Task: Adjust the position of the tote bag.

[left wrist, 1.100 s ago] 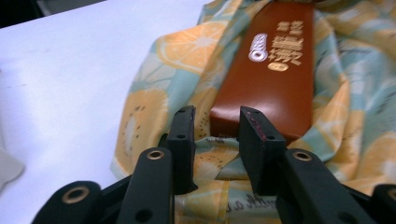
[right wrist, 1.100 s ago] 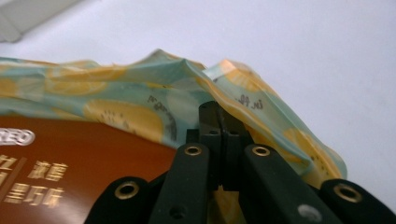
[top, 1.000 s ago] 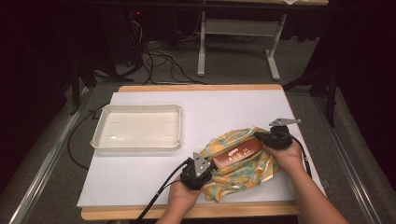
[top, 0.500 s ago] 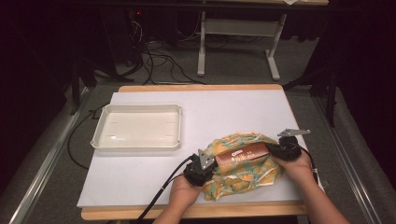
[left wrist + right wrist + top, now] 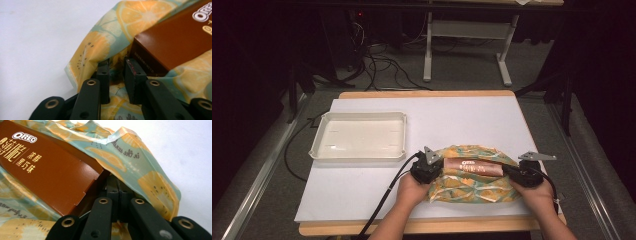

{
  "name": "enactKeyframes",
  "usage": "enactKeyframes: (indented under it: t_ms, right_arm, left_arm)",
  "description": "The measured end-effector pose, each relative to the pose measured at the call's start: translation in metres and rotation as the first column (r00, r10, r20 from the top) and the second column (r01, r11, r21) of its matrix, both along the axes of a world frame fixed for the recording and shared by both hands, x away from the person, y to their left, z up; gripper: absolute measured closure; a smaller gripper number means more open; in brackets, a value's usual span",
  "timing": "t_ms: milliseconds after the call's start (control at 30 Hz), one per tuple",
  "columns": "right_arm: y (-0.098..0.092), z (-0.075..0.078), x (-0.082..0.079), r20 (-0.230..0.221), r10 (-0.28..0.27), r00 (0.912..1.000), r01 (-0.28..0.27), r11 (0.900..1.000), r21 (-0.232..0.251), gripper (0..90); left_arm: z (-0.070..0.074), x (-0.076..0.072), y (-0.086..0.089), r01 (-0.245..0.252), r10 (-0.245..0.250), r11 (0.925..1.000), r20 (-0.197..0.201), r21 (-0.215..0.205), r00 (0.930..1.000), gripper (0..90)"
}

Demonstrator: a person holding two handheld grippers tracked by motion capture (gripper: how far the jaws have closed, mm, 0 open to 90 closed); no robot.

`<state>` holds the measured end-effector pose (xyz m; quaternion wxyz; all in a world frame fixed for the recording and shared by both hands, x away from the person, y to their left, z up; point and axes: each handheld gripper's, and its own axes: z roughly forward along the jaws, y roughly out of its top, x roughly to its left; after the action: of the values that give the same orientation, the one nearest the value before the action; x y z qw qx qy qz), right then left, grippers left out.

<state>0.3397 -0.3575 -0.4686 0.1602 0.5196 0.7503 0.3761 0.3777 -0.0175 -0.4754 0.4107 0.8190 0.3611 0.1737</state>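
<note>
High view: brown Oreo box (image 5: pixel 474 167) lies lengthwise on a citrus-print bag (image 5: pixel 472 184) near the front right of the white tabletop (image 5: pixel 462 120). Left gripper (image 5: pixel 428 170) sits at the box's left end, right gripper (image 5: pixel 521 172) at its right end, each in a hand. An empty white tray (image 5: pixel 358 136) stands well apart, left and further back. Left gripper view: the jaws stand slightly parted and have just been closing; a fold of the bag (image 5: pixel 100 47) runs into the gap between them, and the box (image 5: pixel 175 42) corner sits just above and beside the right-hand pad. Can't tell whether the pads press on the film yet. Right gripper view: jaws fully closed, pads together, tucked under the bag's top flap (image 5: pixel 140 165); the box (image 5: pixel 47 172) end lies just left of them, touching or nearly so. Can't tell if any film is pinched between the pads.
</note>
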Motion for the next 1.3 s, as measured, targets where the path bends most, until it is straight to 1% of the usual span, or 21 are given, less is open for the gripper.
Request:
enactKeyframes:
  t_ms: [67,133,233,300,400,500,533,600,633,667,733,800,833,867,967,1033,1100,1167,1233,1267,1300]
  right_arm:
    - [0.003,0.001,-0.001,0.013,-0.011,0.9999,0.011,1.0,-0.01,90.0]
    - [0.005,0.002,-0.002,0.035,-0.013,0.9993,0.014,1.0,-0.022,90.0]
    - [0.007,0.007,-0.006,0.058,-0.015,0.9982,0.017,0.999,-0.033,90.0]
    - [0.008,0.011,-0.01,0.076,-0.009,0.9971,0.013,0.998,-0.054,90.0]
    - [0.008,0.017,-0.016,0.094,0.001,0.9956,0.004,0.999,-0.053,90.0]
    - [0.009,0.017,-0.019,0.078,0.014,0.9969,-0.008,0.997,-0.073,90.0]
    - [0.01,0.016,-0.02,0.069,0.015,0.9975,-0.009,0.997,-0.073,90.0]
    - [0.01,0.013,-0.022,0.052,0.014,0.9985,-0.01,0.997,-0.072,90.0]
    - [0.01,0.011,-0.023,0.047,0.019,0.9987,-0.015,0.997,-0.073,90.0]
    - [0.011,0.01,-0.023,0.037,0.022,0.9991,-0.019,0.997,-0.07,90.0]
    - [0.014,0.006,-0.024,0.029,0.031,0.9991,-0.029,0.997,-0.068,90.0]
    - [0.018,0.006,-0.024,0.034,0.042,0.9985,-0.04,0.997,-0.062,90.0]
    - [0.02,0.006,-0.023,0.033,0.041,0.9986,-0.039,0.998,-0.058,90.0]
    - [0.023,0.005,-0.022,0.033,0.041,0.9986,-0.039,0.998,-0.051,90.0]
    - [0.027,0.005,-0.015,0.041,0.03,0.9987,-0.028,0.998,-0.053,90.0]
    - [0.024,0.005,-0.012,0.054,0.022,0.9983,-0.021,0.999,-0.027,90.0]
    - [0.022,0.008,-0.013,0.07,0.022,0.9973,-0.021,1.0,-0.016,90.0]
    - [0.02,0.016,-0.017,0.127,0.025,0.9916,-0.024,1.0,-0.012,90.0]
    - [0.022,0.026,-0.021,0.172,0.034,0.9845,-0.034,0.999,-0.006,90.0]
    - [0.023,0.029,-0.021,0.179,0.049,0.9825,-0.05,0.999,0.001,90.0]
    - [0.026,0.03,-0.021,0.18,0.059,0.9819,-0.058,0.998,-0.012,90.0]
  left_arm:
    - [0.006,-0.005,0.005,-0.011,0.012,0.9998,0.031,-0.019,0.9994,74.3]
    - [0.012,-0.012,0.011,-0.013,0.016,0.9978,0.043,-0.065,0.9989,73.6]
    - [0.018,-0.023,0.018,-0.018,0.023,0.9964,0.065,-0.084,0.9976,72.6]
    - [0.019,-0.03,0.022,-0.022,0.028,0.9937,0.052,-0.11,0.9983,70.9]
    - [0.02,-0.039,0.027,-0.04,0.046,0.9905,0.044,-0.131,0.998,65.8]
    - [0.021,-0.052,0.029,-0.06,0.067,0.9889,0.047,-0.136,0.9967,62.9]
    - [0.02,-0.058,0.03,-0.08,0.086,0.9871,0.038,-0.139,0.9956,62.7]
    - [0.017,-0.068,0.033,-0.116,0.12,0.9809,0.016,-0.156,0.9927,66.5]
    - [0.014,-0.071,0.032,-0.118,0.12,0.9815,0.002,-0.151,0.9928,68.2]
    - [0.012,-0.071,0.031,-0.116,0.117,0.985,-0.005,-0.128,0.9932,69.7]
    - [0.006,-0.066,0.029,-0.119,0.118,0.9868,-0.018,-0.11,0.9929,71.1]
    - [0.002,-0.058,0.026,-0.114,0.111,0.9894,-0.039,-0.09,0.993,73.2]
    - [0.0,-0.053,0.023,-0.106,0.103,0.9919,-0.048,-0.07,0.9935,74.0]
    - [-0.001,-0.049,0.021,-0.104,0.101,0.993,-0.047,-0.057,0.9938,74.6]
    - [-0.001,-0.034,0.018,-0.111,0.109,0.9925,-0.055,-0.051,0.9926,77.9]
    - [-0.002,-0.027,0.017,-0.105,0.103,0.9937,-0.056,-0.039,0.9931,77.6]
    - [-0.002,-0.025,0.019,-0.111,0.108,0.9926,-0.057,-0.049,0.9925,75.8]
    - [0.002,-0.029,0.021,-0.12,0.117,0.9905,-0.05,-0.068,0.9919,74.1]
    - [0.007,-0.036,0.024,-0.126,0.124,0.9884,-0.028,-0.085,0.9919,74.1]
    - [0.011,-0.039,0.025,-0.128,0.127,0.9872,-0.017,-0.096,0.9918,74.0]
    - [0.015,-0.042,0.026,-0.133,0.134,0.9833,-0.004,-0.124,0.991,74.2]
